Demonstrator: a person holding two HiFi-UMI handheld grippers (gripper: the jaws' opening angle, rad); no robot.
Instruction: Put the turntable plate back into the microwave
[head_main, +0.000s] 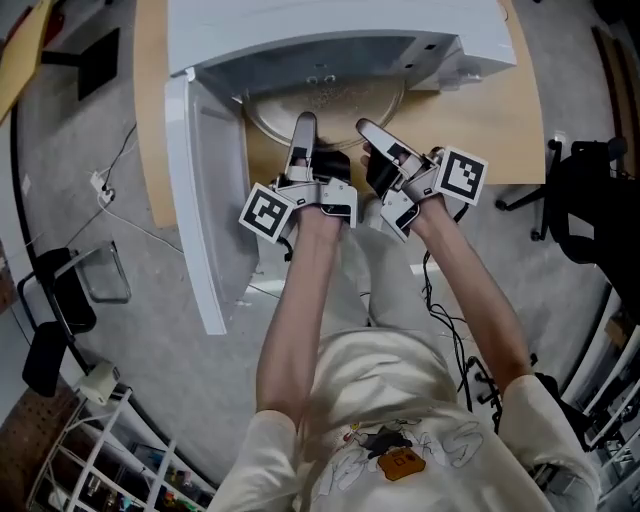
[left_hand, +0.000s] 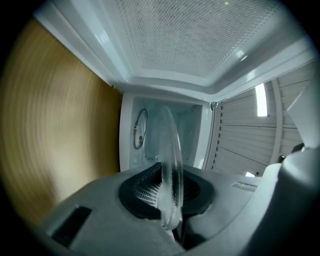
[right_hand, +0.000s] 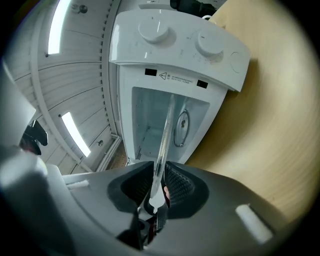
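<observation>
The clear glass turntable plate (head_main: 325, 105) lies level at the mouth of the white microwave (head_main: 330, 40), half under its top. My left gripper (head_main: 303, 130) is shut on the plate's near rim, and my right gripper (head_main: 372, 135) grips the rim just to its right. In the left gripper view the plate (left_hand: 170, 160) shows edge-on between the pads (left_hand: 145, 190), with the cavity (left_hand: 155, 125) straight ahead. The right gripper view has the plate (right_hand: 162, 145) as a thin line rising from the pads (right_hand: 176, 185) toward the open cavity (right_hand: 150, 120).
The microwave door (head_main: 200, 200) hangs open to the left, past the edge of the wooden table (head_main: 500, 110). Two knobs (right_hand: 155, 31) sit on the control panel. A black chair (head_main: 590, 200) stands at the right, cables and a wire rack (head_main: 90, 460) on the floor.
</observation>
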